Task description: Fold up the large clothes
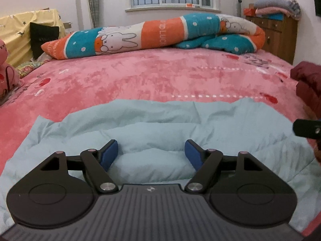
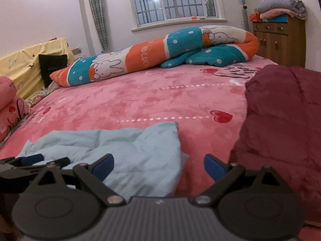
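1. Left wrist view: the left gripper (image 1: pixel 151 153) hangs over the near part of a pale blue padded garment (image 1: pixel 160 120), its two blue pads (image 1: pixel 109 153) spread wide apart, with nothing pinched between them.
2. A soft fold of the pale blue padded garment bulges up in the gap between the pads, but neither pad presses on it.
3. The garment lies spread on the pink plush bedspread (image 1: pixel 150 76), on its near side; its far edge runs across the view well short of the rolled rabbit-print quilt (image 1: pixel 152 34) at the far end of the bedspread.
4. At the right edge of the garment, a black part of the right gripper (image 1: pixel 307 128) shows; beyond it a dark red padded garment (image 1: pixel 307 84) lies on the bedspread.
5. Right wrist view: the right gripper (image 2: pixel 158 167) is also wide open and holds nothing.
6. The pale blue padded garment (image 2: pixel 124 152) lies under and ahead of this gripper's left finger; its right edge ends between the two pads, so the right pad (image 2: pixel 213 168) stands over bare pink plush bedspread (image 2: pixel 150 100).
7. The left gripper (image 2: pixel 33 158) shows at the left edge, over the same garment.
8. The dark red padded garment (image 2: pixel 280 120) lies just right of the right gripper, apart from the blue one, with a strip of bedspread between them.
9. The rolled rabbit-print quilt (image 2: pixel 160 52) lies along the far side of the bedspread, below the barred window (image 2: pixel 172 0).
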{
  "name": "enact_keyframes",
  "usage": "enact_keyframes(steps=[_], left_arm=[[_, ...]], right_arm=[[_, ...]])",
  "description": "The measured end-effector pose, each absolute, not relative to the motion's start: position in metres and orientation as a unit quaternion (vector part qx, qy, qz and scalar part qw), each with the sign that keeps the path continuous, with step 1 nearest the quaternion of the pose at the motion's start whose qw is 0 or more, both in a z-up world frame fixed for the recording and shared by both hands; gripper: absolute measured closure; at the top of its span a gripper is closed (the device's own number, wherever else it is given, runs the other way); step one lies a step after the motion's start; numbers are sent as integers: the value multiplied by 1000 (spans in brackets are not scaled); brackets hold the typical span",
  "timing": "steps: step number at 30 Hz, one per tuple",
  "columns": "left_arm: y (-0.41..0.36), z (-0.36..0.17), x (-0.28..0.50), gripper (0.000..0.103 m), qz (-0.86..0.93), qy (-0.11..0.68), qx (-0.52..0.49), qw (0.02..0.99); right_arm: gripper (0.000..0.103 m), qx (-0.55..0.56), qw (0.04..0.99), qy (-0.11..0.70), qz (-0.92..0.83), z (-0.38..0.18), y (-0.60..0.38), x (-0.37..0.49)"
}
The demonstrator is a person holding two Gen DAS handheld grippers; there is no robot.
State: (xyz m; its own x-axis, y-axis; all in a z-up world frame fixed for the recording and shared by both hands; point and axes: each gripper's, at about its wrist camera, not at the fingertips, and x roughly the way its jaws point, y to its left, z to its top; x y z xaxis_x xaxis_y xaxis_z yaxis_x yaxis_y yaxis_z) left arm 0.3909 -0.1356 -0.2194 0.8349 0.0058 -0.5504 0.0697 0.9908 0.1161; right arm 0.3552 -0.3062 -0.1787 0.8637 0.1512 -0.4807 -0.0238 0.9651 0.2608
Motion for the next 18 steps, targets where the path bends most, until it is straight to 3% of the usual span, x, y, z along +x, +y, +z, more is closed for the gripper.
enact_keyframes(steps=[18], left_arm=[[-137, -238, 397, 5, 14, 307, 102, 946]], right_arm=[[7, 135, 949, 274, 73, -192, -312, 355]])
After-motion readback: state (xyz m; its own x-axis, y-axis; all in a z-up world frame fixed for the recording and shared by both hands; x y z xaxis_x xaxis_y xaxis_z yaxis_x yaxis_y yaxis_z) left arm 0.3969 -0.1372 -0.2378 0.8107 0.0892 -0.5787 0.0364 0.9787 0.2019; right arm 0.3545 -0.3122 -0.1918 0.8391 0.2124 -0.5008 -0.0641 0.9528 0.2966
